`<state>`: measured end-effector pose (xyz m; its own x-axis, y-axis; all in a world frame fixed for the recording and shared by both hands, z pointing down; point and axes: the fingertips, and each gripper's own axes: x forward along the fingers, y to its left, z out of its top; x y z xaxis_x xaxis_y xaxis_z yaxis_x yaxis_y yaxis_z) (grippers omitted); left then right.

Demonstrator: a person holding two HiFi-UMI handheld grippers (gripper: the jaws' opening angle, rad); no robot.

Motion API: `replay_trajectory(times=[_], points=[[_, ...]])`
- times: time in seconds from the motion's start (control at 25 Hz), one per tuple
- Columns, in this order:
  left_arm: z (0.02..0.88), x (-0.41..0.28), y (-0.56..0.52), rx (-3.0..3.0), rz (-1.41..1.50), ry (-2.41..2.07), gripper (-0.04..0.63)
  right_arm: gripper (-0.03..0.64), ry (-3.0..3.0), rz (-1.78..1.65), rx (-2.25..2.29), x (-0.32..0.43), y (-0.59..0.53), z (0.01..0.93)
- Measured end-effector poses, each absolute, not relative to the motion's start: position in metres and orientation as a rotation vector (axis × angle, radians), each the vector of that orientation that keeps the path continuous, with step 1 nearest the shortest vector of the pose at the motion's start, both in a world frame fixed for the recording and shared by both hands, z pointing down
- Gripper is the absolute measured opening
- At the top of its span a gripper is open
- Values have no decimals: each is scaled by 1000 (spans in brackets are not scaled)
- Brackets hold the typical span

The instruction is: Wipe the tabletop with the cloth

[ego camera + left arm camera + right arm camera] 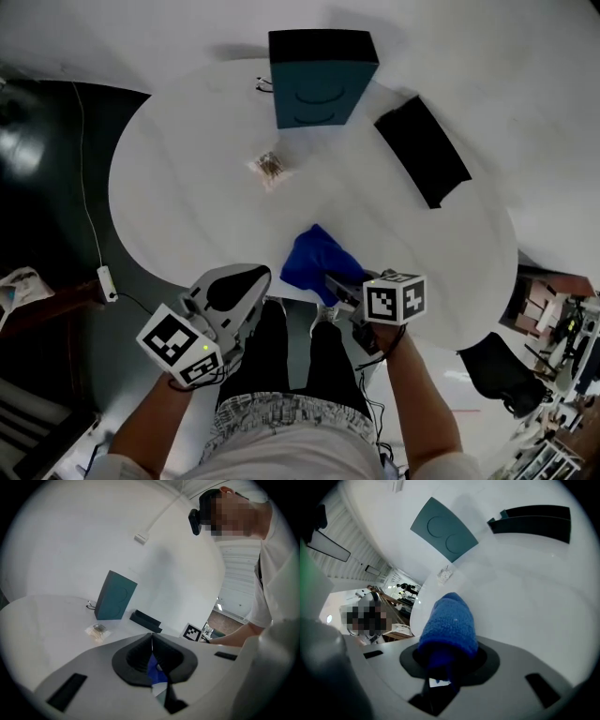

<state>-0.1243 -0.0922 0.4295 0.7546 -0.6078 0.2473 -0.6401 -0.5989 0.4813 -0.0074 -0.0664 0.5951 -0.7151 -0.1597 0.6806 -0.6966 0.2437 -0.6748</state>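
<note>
The round white table carries everything, and the teal box stands upright near its far edge. It is the tallest thing on the top. It also shows in the left gripper view and in the right gripper view, where two circles are pressed into its face.

A flat black case lies to the right of the teal box and a little nearer the person, apart from it.

The left gripper hangs at the table's near rim, across the tabletop from the teal box and slightly to its left. Its own view shows its jaws closed, the dark pads meeting in a thin line at the tips. A sliver of blue shows through the gap below them.

The right gripper is at the same near rim, almost straight across from the teal box. Its marker cube sits just behind it. Its jaws are clamped on the blue cloth, which bulges out of them in a thick roll.

In the head view the blue cloth is bunched on the tabletop at the near edge, well apart from the teal box and straight across from its front face.

A small clear packet with something brown inside lies on the table between the teal box and the cloth. It is closer to the box, off its front left corner.
</note>
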Motion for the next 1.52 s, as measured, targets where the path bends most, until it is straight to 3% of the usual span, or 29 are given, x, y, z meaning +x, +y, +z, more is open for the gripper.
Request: replay_trajectory(times=[0.88, 1.52], points=[[414, 40, -72, 2525, 155, -662, 21, 114, -1960, 1599, 1089, 177, -13, 597], [408, 69, -76, 2565, 196, -632, 21, 114, -1978, 1637, 1150, 206, -9, 593]])
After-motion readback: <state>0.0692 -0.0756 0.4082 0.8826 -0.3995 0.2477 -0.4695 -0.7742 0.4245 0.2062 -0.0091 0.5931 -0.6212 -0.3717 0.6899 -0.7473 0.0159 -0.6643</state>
